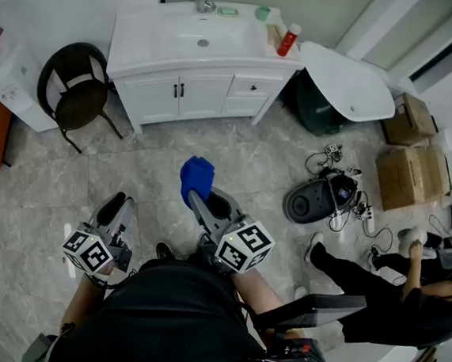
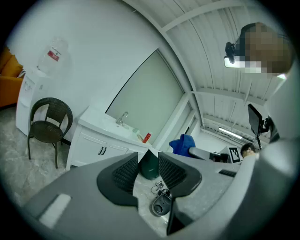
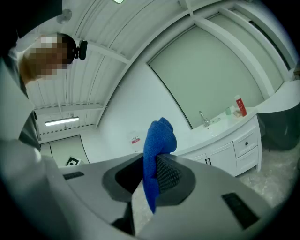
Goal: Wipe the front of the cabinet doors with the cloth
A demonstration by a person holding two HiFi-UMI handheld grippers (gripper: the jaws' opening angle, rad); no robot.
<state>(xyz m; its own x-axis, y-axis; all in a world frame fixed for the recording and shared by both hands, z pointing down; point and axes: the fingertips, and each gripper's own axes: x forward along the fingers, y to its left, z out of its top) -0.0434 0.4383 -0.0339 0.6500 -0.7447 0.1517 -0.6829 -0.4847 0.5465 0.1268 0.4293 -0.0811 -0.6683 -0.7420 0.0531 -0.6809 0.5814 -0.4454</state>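
The white vanity cabinet stands against the far wall, its two doors [image 1: 179, 94] closed, with dark handles. It also shows in the right gripper view [image 3: 220, 154] and the left gripper view [image 2: 96, 149]. My right gripper [image 1: 196, 197] [image 3: 151, 157] is shut on a blue cloth [image 1: 197, 175] [image 3: 158, 136], which sticks up out of the jaws. It hangs over the floor, well short of the cabinet. My left gripper [image 1: 117, 203] [image 2: 149, 152] is lower left, tips together, holding nothing. The cloth [image 2: 183, 144] shows to its right.
A dark chair [image 1: 77, 90] stands left of the cabinet, beside a water dispenser [image 1: 5, 75]. Right of it are a green bin [image 1: 316, 113] under a white basin [image 1: 355, 81], a round vacuum with cables [image 1: 318, 201], cardboard boxes [image 1: 410, 170] and a seated person [image 1: 383, 287].
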